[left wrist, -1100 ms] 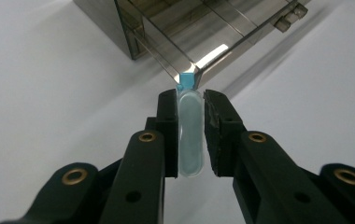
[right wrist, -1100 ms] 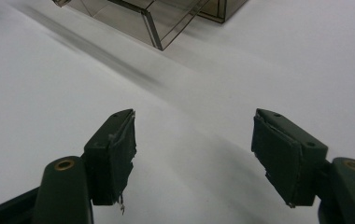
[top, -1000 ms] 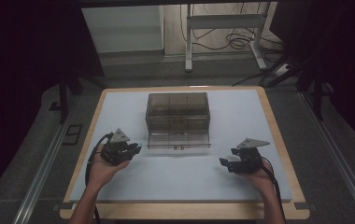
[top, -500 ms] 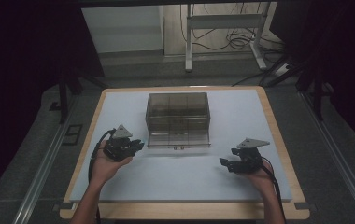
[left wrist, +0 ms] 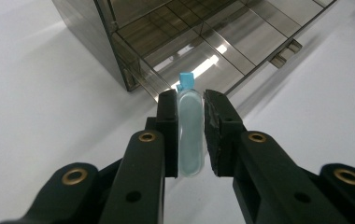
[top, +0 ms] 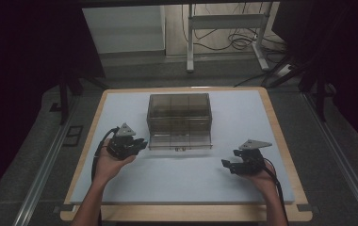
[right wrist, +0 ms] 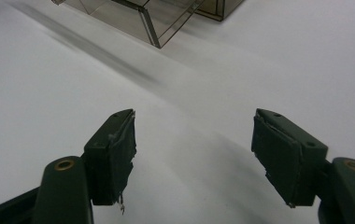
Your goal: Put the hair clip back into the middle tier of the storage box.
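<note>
A: From the high view, the left tool [top: 139, 143] sits just beside the near left corner of the smoked plastic drawer box [top: 179, 113], which stands mid-desk toward the far edge. What it carries is too small to tell there.

B: The left gripper view settles it: the left tool [left wrist: 192, 121] is pinching a small clear vial [left wrist: 190, 133] with a blue cap [left wrist: 186, 80], held lengthwise between the pads, cap pointing at the open drawer [left wrist: 203, 51].

A: The vial's lower end is cut off behind the jaws.

B: The right tool [top: 231, 165] rests near the desk's [top: 177, 181] near right corner. In its own view the right tool [right wrist: 194, 149] is spread wide over bare white desk [right wrist: 49, 79].
</note>
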